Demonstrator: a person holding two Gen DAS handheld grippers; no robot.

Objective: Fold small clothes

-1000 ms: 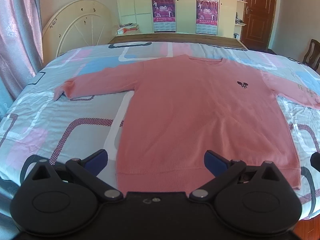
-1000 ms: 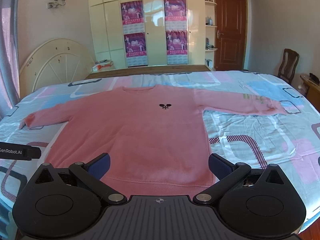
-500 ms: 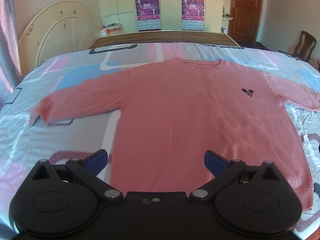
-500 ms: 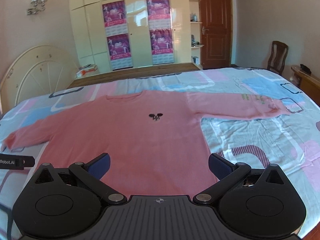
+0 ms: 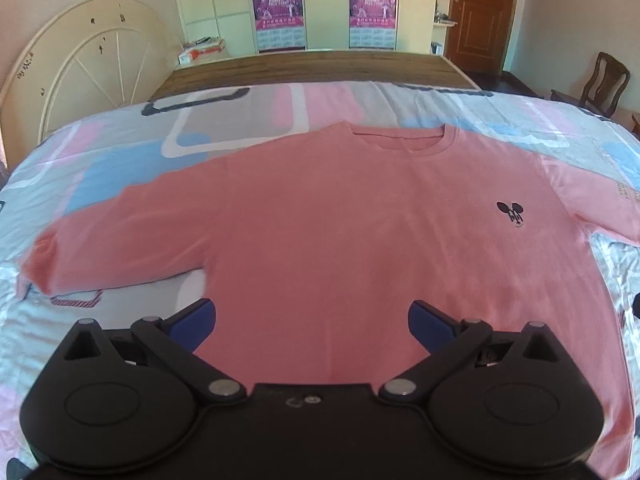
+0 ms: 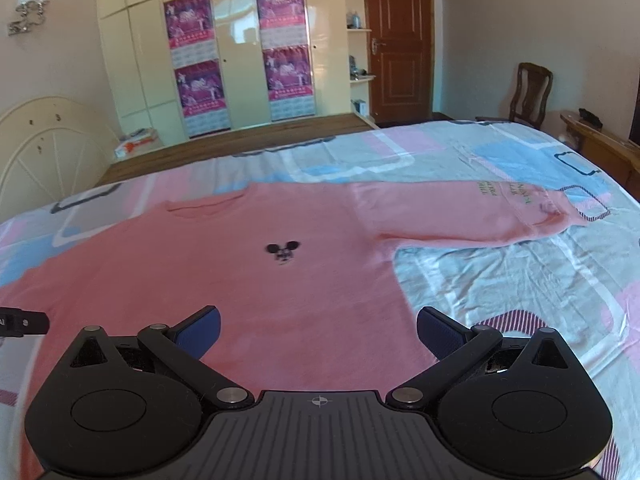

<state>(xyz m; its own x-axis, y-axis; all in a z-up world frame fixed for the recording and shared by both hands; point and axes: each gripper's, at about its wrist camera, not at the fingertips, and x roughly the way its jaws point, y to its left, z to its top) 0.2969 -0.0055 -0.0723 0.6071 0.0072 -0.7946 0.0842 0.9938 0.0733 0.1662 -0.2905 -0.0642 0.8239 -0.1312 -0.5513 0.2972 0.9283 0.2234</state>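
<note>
Pink sweater (image 5: pixel 360 240) lies flat, front up, sleeves spread wide on the patterned bed (image 5: pixel 120 152), laid out ready for folding. Left claw (image 5: pixel 312 320) & right claw (image 6: pixel 318 330) hover over its lower body, both wide open, holding nothing.

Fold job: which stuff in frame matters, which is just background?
Job:
pink sweater, spread flat
bed it lies on
left gripper, open
right gripper, open

Background:
wardrobe posters
wooden door
chair
wall lamp
white headboard
</note>
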